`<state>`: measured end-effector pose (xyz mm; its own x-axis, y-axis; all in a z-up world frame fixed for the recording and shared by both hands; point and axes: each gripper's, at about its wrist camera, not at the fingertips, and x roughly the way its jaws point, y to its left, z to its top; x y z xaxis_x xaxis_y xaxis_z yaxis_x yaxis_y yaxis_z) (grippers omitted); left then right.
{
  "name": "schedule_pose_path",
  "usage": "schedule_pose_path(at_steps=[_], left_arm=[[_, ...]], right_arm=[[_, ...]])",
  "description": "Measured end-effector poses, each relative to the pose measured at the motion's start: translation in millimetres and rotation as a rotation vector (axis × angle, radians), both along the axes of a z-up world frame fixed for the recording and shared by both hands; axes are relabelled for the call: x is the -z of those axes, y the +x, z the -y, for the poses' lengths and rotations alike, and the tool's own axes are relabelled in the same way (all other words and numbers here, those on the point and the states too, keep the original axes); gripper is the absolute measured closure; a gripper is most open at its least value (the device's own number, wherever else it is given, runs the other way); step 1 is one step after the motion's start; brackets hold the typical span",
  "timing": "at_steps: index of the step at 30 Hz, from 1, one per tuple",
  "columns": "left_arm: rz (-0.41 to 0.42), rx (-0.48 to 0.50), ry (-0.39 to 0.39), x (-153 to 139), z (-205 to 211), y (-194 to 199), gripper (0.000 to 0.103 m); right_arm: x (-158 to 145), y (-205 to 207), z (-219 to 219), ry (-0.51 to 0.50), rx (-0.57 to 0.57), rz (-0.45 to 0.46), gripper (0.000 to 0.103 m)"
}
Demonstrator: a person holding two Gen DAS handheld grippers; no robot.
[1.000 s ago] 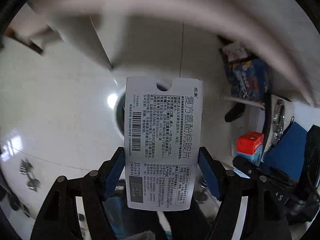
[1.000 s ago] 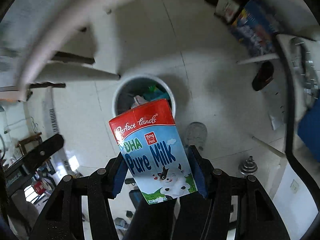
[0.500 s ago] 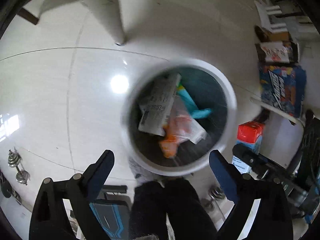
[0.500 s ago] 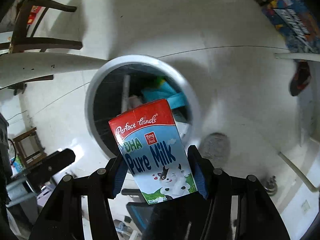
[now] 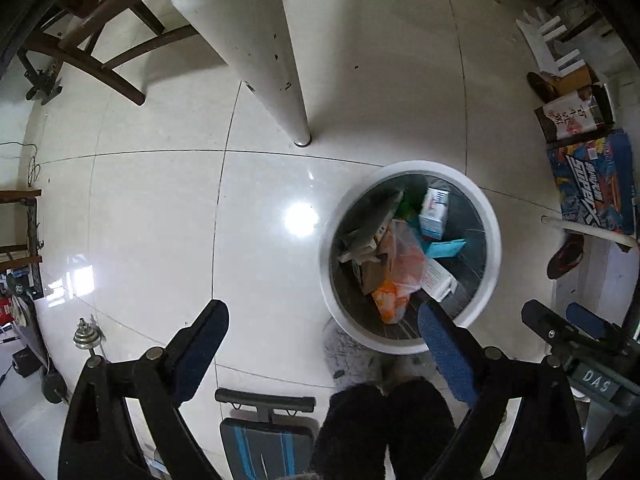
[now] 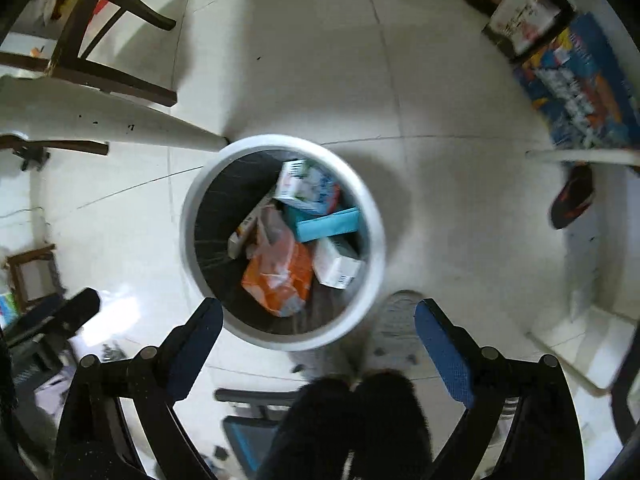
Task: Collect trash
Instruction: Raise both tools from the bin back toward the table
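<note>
both grippers empty above the bin

the left gripper (image 5: 322,344) hangs with its jaws spread wide and nothing between them. the right gripper (image 6: 318,338) is likewise wide apart and empty, directly over the white trash bin (image 6: 188,216) on the tiled floor (image 5: 160,208). inside the bin lie a milk carton (image 6: 306,188), a teal box (image 6: 328,225), an orange plastic bag (image 6: 280,272) and a white box (image 6: 338,266). a white table leg (image 5: 256,52) stands near the bin.

Blue game box (image 6: 580,92) blurred, bin (image 5: 494,240) rim behind blue pad, bench (image 5: 264,436) cropped
</note>
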<state>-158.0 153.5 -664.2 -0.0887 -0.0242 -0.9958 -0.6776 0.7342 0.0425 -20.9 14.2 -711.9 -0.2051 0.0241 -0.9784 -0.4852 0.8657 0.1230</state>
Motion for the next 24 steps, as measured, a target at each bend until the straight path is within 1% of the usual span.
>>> schedule_pose_path(at_steps=[4, 8, 13, 19, 21, 23, 24], left_arm=[[0.006, 0.002, -0.014, -21, 4, -3, 0.006], [0.010, 0.014, -0.016, -46, 12, -7, 0.006], [0.024, 0.034, -0.006, -92, 20, -13, 0.006], [0.046, 0.056, -0.004, -152, 28, -19, 0.006], [0.056, 0.049, -0.014, -173, 30, -22, 0.006], [0.072, 0.053, -0.006, -195, 32, -24, 0.006], [0.075, 0.058, 0.002, -207, 32, -25, 0.006]], right_arm=[[-21, -4, 1, -0.030, -0.012, 0.026, 0.005], [-52, -9, 2, -0.058, -0.026, 0.041, 0.005], [-92, -16, 6, -0.057, -0.043, 0.038, 0.005], [-162, -21, 11, -0.030, -0.048, 0.044, 0.005], [-189, -23, 12, -0.013, -0.042, 0.043, 0.005], [-220, -26, 12, -0.010, -0.052, 0.051, 0.005], [-230, -27, 12, -0.005, -0.055, 0.054, 0.005]])
